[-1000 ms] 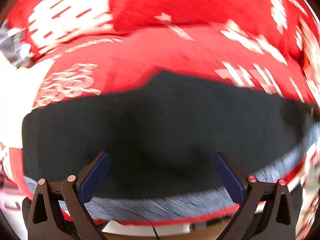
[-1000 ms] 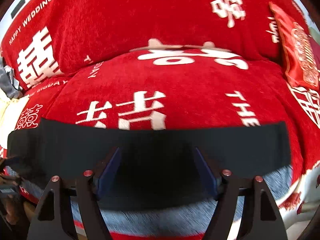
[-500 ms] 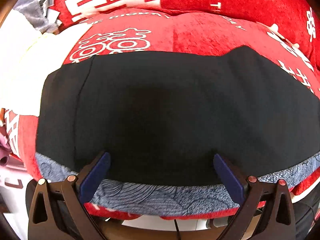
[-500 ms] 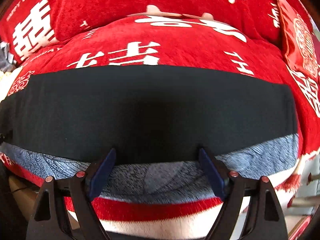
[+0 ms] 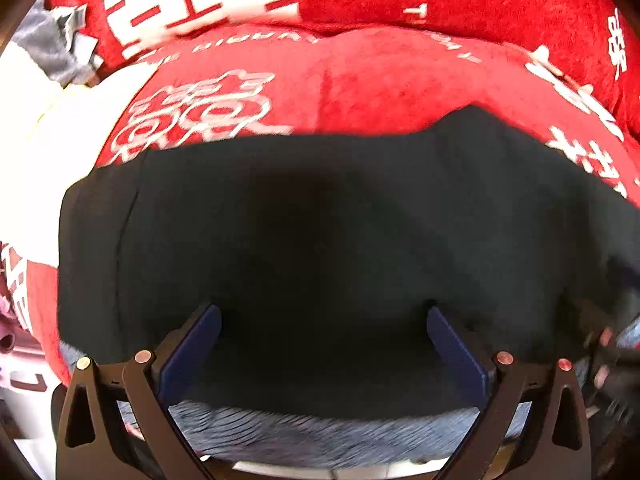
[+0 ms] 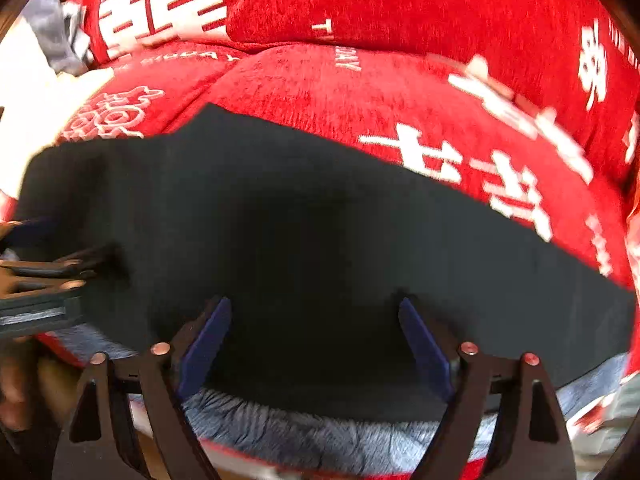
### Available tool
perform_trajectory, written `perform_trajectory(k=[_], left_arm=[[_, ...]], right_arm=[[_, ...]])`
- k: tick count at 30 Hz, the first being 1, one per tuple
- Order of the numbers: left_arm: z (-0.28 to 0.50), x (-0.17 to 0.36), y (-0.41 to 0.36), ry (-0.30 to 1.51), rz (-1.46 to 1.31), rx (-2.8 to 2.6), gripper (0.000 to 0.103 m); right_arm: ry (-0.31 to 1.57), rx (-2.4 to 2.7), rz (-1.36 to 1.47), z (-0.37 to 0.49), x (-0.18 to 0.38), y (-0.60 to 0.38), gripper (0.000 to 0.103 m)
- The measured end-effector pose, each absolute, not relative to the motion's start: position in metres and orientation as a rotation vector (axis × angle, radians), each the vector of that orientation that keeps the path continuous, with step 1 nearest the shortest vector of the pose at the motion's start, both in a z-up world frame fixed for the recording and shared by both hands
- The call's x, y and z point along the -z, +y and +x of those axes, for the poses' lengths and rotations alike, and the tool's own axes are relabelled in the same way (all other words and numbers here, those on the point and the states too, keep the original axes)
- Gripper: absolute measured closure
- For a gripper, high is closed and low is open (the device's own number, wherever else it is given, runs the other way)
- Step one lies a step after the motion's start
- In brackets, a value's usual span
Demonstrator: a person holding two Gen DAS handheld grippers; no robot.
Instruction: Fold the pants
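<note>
Black pants (image 5: 320, 220) lie flat in a long band across the red sofa seat, also seen in the right wrist view (image 6: 300, 220). My left gripper (image 5: 324, 314) hangs just over their near part, open, its blue pads wide apart with only flat cloth beneath. My right gripper (image 6: 314, 304) points down over the pants further right. Its jaws are opening and nothing is pinched between them. The left gripper (image 6: 44, 280) shows at the left edge of the right wrist view. The right gripper (image 5: 608, 360) is a blur at the right edge of the left wrist view.
A red sofa cover (image 6: 400, 8) with white characters drapes over seat and backrest. A grey-blue fringe (image 5: 320, 436) runs along the seat's front edge below the pants. White cloth (image 5: 60, 128) and a grey item (image 5: 52, 44) lie at the far left.
The right gripper has swept left along the pants, close to the left gripper, and its jaws have widened. The left gripper has come lower over the pants.
</note>
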State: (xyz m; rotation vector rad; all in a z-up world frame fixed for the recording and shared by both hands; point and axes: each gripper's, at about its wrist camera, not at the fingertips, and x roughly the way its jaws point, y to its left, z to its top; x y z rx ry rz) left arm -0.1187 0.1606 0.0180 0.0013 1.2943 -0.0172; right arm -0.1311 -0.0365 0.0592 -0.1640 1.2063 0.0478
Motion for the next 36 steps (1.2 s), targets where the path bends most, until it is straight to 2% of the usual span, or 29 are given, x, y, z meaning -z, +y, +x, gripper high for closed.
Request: perform_trajectory(k=[2, 5, 7, 13, 18, 21, 29, 36], left_arm=[[-0.130, -0.018, 0.170, 1.275, 0.015, 0.043, 0.000], [-0.149, -0.018, 0.166, 1.268, 0.080, 0.061, 0.000], [-0.152, -0.022, 0.174, 1.282, 0.029, 0.044, 0.000], [-0.125, -0.054, 0.213, 1.172, -0.098, -0.065, 0.000], [-0.105, -0.023, 0.250, 1.275, -0.141, -0.270, 0.000], [-0.115, -0.021, 0.252, 1.257, -0.113, -0.237, 0.000], [-0.120, -0.019, 0.256, 1.248, -0.105, -0.191, 0.000], [-0.117, -0.019, 0.257, 1.245, -0.094, -0.181, 0.000]], right_arm=[[1.210, 0.005, -0.105, -0.125, -0.055, -0.052, 0.001], [1.219, 0.077, -0.043, -0.116, -0.057, -0.076, 0.001], [1.223, 0.100, -0.035, -0.112, -0.063, -0.076, 0.001], [1.184, -0.030, -0.043, -0.101, -0.077, -0.024, 0.001], [1.230, -0.066, -0.114, -0.082, -0.052, 0.022, 0.000], [1.198, -0.059, -0.139, -0.077, -0.047, 0.020, 0.000], [1.180, 0.182, -0.026, -0.076, -0.059, -0.085, 0.000], [1.152, 0.418, 0.134, -0.113, -0.070, -0.253, 0.000]])
